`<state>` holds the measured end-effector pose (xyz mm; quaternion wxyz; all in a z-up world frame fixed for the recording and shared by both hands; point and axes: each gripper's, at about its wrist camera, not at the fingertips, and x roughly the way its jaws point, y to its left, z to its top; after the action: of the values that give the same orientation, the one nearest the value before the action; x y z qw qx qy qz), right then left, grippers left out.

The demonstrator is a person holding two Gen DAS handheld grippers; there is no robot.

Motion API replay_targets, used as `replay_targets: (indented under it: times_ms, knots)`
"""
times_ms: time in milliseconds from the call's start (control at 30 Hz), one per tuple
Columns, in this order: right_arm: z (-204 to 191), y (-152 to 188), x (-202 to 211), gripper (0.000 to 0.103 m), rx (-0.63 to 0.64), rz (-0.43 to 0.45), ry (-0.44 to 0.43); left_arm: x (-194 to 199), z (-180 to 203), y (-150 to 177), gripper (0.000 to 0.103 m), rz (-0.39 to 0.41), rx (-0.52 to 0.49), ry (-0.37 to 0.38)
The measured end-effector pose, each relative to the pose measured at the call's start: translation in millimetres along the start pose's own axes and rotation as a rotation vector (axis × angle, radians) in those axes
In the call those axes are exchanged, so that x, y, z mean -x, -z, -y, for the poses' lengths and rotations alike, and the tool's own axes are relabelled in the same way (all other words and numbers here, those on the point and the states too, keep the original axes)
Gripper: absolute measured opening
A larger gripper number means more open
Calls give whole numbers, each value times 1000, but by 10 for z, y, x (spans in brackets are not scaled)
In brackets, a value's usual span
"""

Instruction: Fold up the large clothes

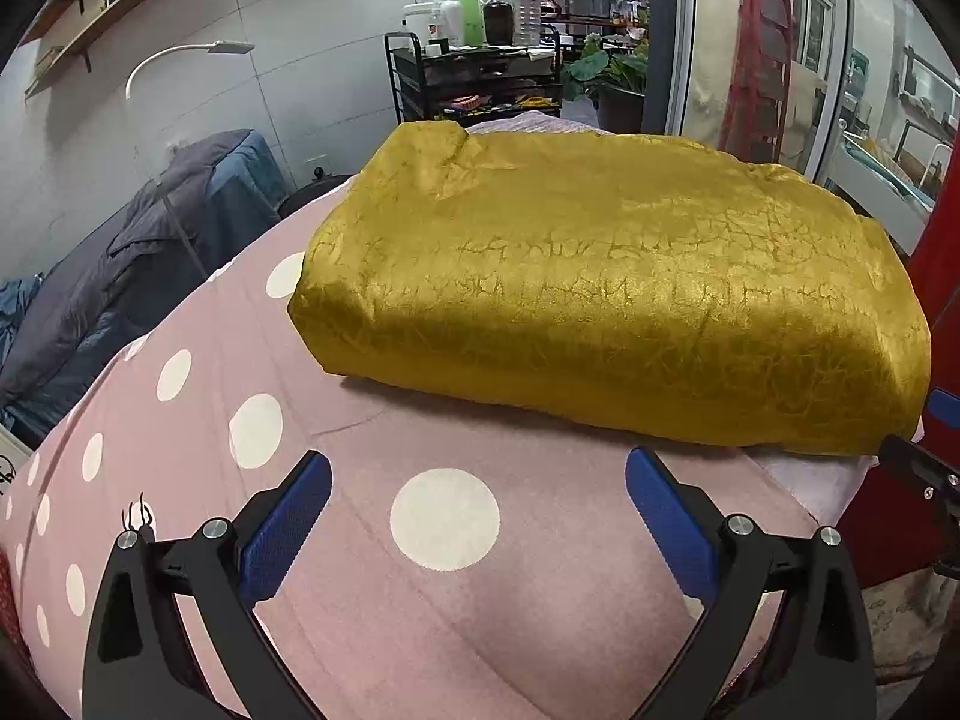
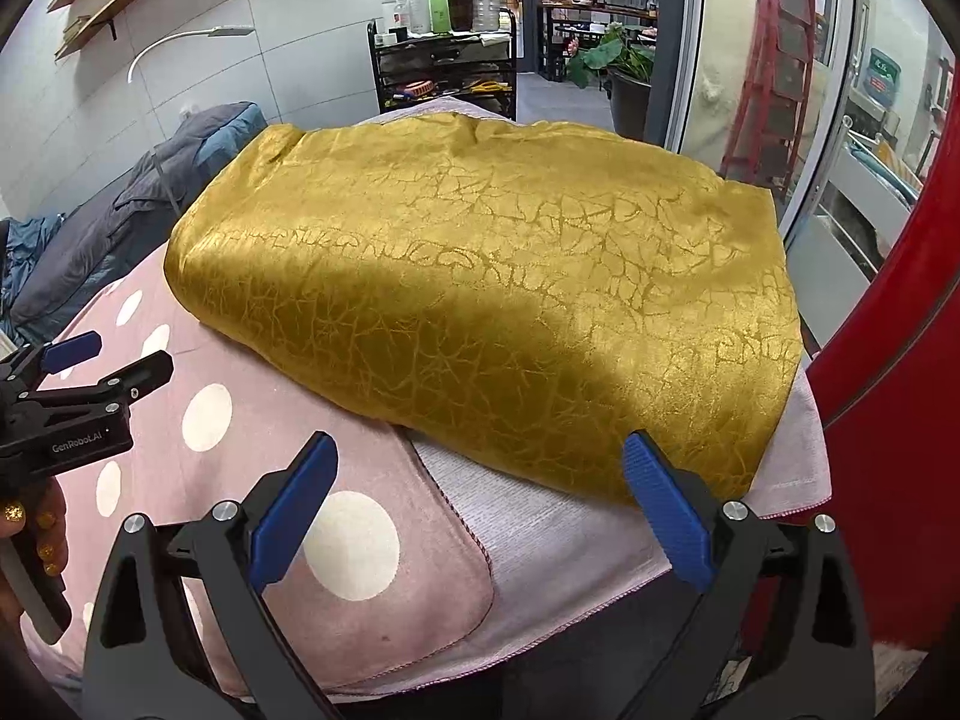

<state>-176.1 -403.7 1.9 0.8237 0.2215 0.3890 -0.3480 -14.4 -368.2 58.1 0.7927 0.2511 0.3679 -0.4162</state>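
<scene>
A gold garment (image 1: 606,294) with a shiny crackle pattern lies folded into a thick rectangle on a pink blanket (image 1: 372,588) with white dots. It also shows in the right wrist view (image 2: 480,300). My left gripper (image 1: 478,480) is open and empty, just short of the garment's near edge. It also shows from the side in the right wrist view (image 2: 120,360). My right gripper (image 2: 480,468) is open and empty, its right finger close to the garment's near right corner. A part of it shows at the right edge of the left wrist view (image 1: 927,468).
A plain pink towel (image 2: 576,534) lies under the garment at the bed's near right corner. Grey and blue bedding (image 1: 138,276) is piled at the left. A black cart with bottles (image 1: 480,60) stands behind. A red surface (image 2: 888,420) is at the right.
</scene>
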Motion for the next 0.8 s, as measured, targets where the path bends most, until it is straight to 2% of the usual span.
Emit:
replay_targets:
  times_ms: [333,433,533,800]
  knots:
    - [-11,-8,-19,94,1,-3,2,-14,0,-27,97,-20,16,17]
    - [-10,-4,-21,94,-1,-5,4,3,-32,-45,97,-24,52,58]
    - [-2,7,-26,94,-7,-7,0,-5,-53,-69,96,-36,79,60]
    - [-5,31,-35,94,-6,-9,3,-4,-13,-87,96,-36,55,55]
